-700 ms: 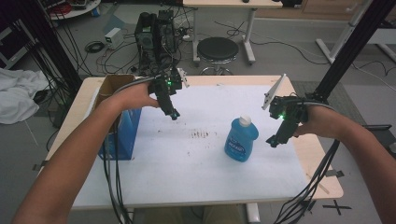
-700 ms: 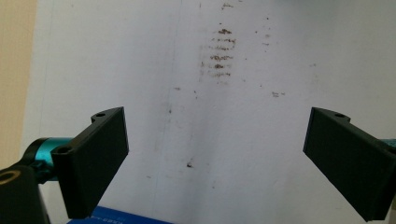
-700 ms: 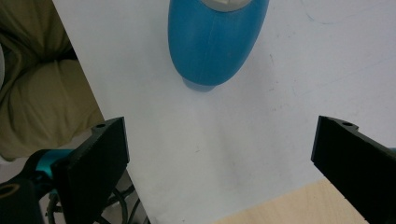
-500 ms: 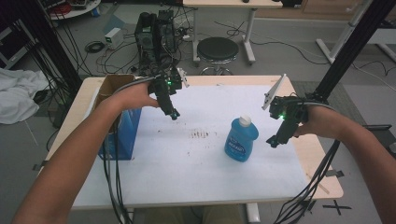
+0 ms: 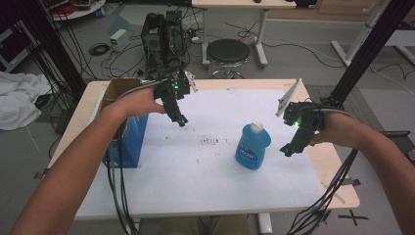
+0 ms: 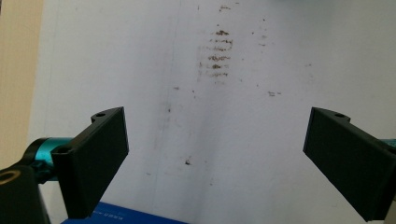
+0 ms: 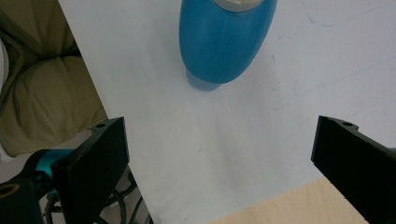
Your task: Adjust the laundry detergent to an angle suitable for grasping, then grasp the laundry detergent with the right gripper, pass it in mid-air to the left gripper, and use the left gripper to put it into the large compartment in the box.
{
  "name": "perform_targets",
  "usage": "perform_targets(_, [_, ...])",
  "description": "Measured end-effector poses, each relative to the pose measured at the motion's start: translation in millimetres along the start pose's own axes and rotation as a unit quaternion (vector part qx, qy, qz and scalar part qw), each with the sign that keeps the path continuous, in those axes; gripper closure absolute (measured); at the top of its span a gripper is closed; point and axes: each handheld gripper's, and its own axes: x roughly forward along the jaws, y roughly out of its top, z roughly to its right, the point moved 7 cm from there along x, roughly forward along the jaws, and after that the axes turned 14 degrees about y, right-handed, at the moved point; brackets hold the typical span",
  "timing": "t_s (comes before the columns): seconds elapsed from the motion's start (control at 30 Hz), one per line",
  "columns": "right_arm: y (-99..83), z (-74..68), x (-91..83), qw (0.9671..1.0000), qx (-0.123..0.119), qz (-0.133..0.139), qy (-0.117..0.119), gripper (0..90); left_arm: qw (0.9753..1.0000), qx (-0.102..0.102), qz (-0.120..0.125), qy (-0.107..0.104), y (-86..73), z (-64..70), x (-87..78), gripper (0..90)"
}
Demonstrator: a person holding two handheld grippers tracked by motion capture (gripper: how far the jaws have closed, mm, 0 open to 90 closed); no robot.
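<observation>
Two grippers hover with jaws spread wide, holding nothing — left gripper (image 5: 181, 120) over brown smudges (image 5: 211, 141), right gripper (image 5: 288, 149) at 3 o'clock of the upright blue plastic bottle with white cap (image 5: 252, 146). Risk, judged: a sideways approach could tip the bottle — narrow base.

On the table (image 5: 205, 196) stand 1 blue bottle (image 5: 252, 146) and 1 blue box (image 5: 128, 142). Above it are 2 grippers, the left gripper (image 5: 181, 122) and the right gripper (image 5: 288, 150), each with 2 black jaws. Behind stand 1 round stool (image 5: 228, 51) and 1 computer tower (image 5: 161, 35).
</observation>
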Motion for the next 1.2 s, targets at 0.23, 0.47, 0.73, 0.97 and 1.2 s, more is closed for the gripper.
perform_targets(0.23, [-3.0,-2.7,-1.4,1.0,0.0,0.002,-0.002,3.1,1.0,0.002,0.001,0.002,1.7,3.0,-3.2,6.7])
perform_targets(0.47, [-3.0,-4.5,-1.1,1.0,-0.001,0.0,-0.003,3.1,1.0,0.009,0.0,0.003,2.0,5.5,-3.5,6.7])
perform_targets(0.73, [-5.5,-4.2,-1.6,1.0,0.005,0.001,-0.005,3.1,1.0,0.009,0.002,0.0,0.9,3.9,-3.0,6.7])
perform_targets(0.97, [-5.7,-4.9,-1.5,0.9999,0.007,0.003,-0.007,3.1,1.0,0.006,0.003,0.0,1.1,5.2,-1.8,6.7])
perform_targets(1.2, [-8.7,-4.8,0.7,0.9996,0.027,0.007,-0.008,3.1,0.9999,0.011,0.0,-0.001,0.8,5.6,0.9,6.6])
